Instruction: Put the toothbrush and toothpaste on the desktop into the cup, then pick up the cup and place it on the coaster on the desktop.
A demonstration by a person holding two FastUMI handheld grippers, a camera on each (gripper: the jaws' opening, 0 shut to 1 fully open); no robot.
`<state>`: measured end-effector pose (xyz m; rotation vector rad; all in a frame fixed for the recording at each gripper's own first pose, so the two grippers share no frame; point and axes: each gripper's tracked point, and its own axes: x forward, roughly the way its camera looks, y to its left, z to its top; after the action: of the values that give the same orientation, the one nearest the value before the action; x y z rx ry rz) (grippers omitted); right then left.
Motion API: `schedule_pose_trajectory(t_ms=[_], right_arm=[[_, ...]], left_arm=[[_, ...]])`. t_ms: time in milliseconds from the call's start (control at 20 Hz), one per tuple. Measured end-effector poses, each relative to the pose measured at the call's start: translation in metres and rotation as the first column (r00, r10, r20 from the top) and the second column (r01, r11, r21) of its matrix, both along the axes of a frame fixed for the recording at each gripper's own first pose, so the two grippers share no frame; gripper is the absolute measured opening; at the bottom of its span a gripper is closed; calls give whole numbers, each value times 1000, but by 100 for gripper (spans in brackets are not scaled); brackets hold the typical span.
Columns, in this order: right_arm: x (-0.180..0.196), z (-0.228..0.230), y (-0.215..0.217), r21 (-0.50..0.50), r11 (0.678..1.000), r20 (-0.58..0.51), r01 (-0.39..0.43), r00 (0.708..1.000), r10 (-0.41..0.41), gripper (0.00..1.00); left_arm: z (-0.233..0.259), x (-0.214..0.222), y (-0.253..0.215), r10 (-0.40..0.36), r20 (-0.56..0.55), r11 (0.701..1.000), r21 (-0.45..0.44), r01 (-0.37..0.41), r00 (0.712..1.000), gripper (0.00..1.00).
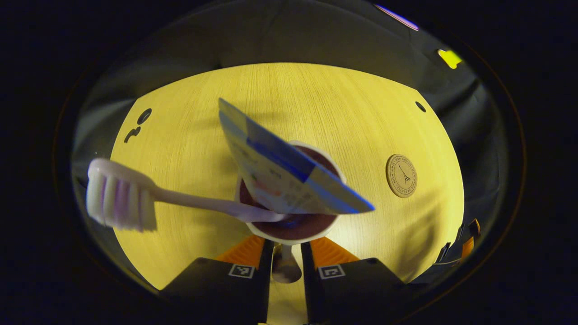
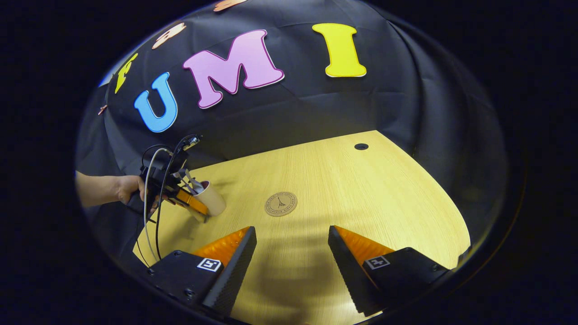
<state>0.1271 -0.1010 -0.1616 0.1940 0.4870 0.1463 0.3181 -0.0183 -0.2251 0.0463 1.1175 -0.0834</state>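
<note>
1. Left gripper view: the left gripper [image 1: 286,253] had its fingers clamped on the near rim/wall of the cup [image 1: 292,225], lifted clear of the desktop [image 1: 189,135] and seen from above the mouth.
2. Inside the cup: the toothbrush [image 1: 149,194], handle end down, bristle head sticking far out to the side; also the toothpaste [image 1: 284,171] tube, leaning across the mouth w/ most of its length above the rim.
3. The coaster [image 1: 401,175] lay flat on the desktop, off to one side of the cup, well apart from it, nothing on it.
4. Right gripper view: the right gripper [image 2: 292,246] hovered low over the desktop, fingers spread wide, holding nothing. A hand [image 2: 128,189] held the left gripper w/ the cup, tilted, near the table's far-left edge.
5. Risks, as I judge: grip was on one side of the rim only, so the cup could swing or slip. Both items sat top-heavy; more tilt or a jerk could tip them out. Setting down off-centre could leave the cup half off the coaster.
</note>
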Motion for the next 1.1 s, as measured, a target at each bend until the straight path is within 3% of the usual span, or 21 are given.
schedule_pose_trajectory(t_ms=[50, 150, 200, 400, 500, 750, 1050, 1100], right_arm=[[-1, -1, -1, -2, 1000, -2, 2, 1000, -2, 98], [-5, -2, -4, -5, 1000, -6, 5, 1000, -5, 98], [-6, -2, -5, -6, 1000, -8, 7, 1000, -7, 98], [-15, -3, -14, -16, 1000, -13, 21, 1000, -21, 98], [-17, -3, -19, -22, 999, -10, 33, 999, -33, 98], [-21, 3, -37, -18, 997, -2, 80, 997, -80, 98], [-42, -4, -67, -37, 989, -10, 145, 989, -146, 98], [-49, -7, -70, -37, 987, -18, 154, 988, -154, 98]], left_arm=[[-1, -1, -1, -1, -4, 1000, 6, 1, 1000, 37], [-1, -3, -1, 2, -8, 1000, 9, -2, 1000, 30], [0, -2, -2, 2, -2, 1000, 9, -2, 1000, 34], [2, -6, -6, -1, 11, 1000, -8, 1, 1000, 19], [8, -6, -9, -6, 28, 1000, 1, 6, 1000, 23], [29, -11, -31, -107, 44, 994, 42, 105, 993, 23], [41, -10, -98, -251, 56, 967, 46, 249, 966, 23], [41, -10, -112, -275, 54, 961, 44, 273, 960, 19]])
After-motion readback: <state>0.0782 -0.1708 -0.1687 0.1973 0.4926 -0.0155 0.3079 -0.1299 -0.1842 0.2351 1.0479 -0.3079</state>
